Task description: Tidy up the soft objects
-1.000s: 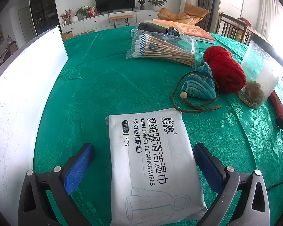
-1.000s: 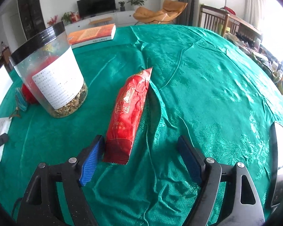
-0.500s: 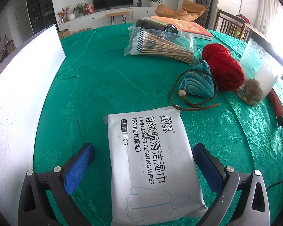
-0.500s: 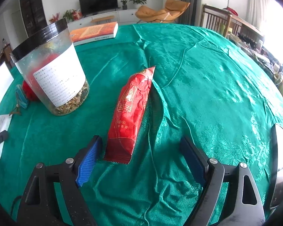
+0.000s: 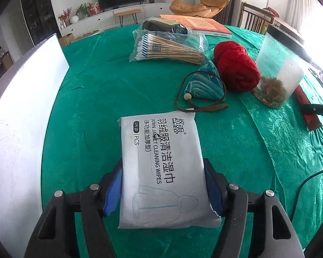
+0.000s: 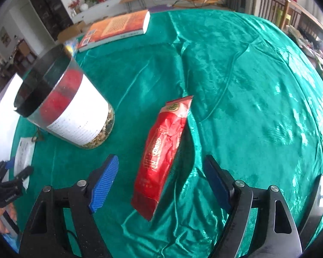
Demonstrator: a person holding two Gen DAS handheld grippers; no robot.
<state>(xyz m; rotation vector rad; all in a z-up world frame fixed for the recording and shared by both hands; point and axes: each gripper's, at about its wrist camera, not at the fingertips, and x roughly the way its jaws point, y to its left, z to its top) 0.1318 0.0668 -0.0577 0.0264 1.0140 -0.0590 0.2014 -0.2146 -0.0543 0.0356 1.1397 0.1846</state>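
My left gripper (image 5: 163, 185) is shut on a white pack of cleaning wipes (image 5: 161, 163) lying on the green tablecloth, its blue pads pressed against both long sides. Beyond it lie a striped blue pouch with a brown cord (image 5: 204, 86), a red yarn ball (image 5: 236, 66) and a bag of cotton swabs (image 5: 170, 47). My right gripper (image 6: 161, 182) is open, its fingers on either side of a red foil packet (image 6: 163, 150) that lies on the cloth. The wipes pack also shows in the right wrist view (image 6: 23, 157) at the far left.
A clear jar with a black lid (image 6: 64, 107) stands left of the red packet; it also shows in the left wrist view (image 5: 280, 71). An orange book (image 6: 116, 30) lies at the back. A white board (image 5: 21, 111) runs along the left. A cloth fold (image 6: 196, 133) rises beside the packet.
My left gripper has closed on the wipes pack. My right gripper has moved forward and tilted, so the red packet now sits between its open fingers.
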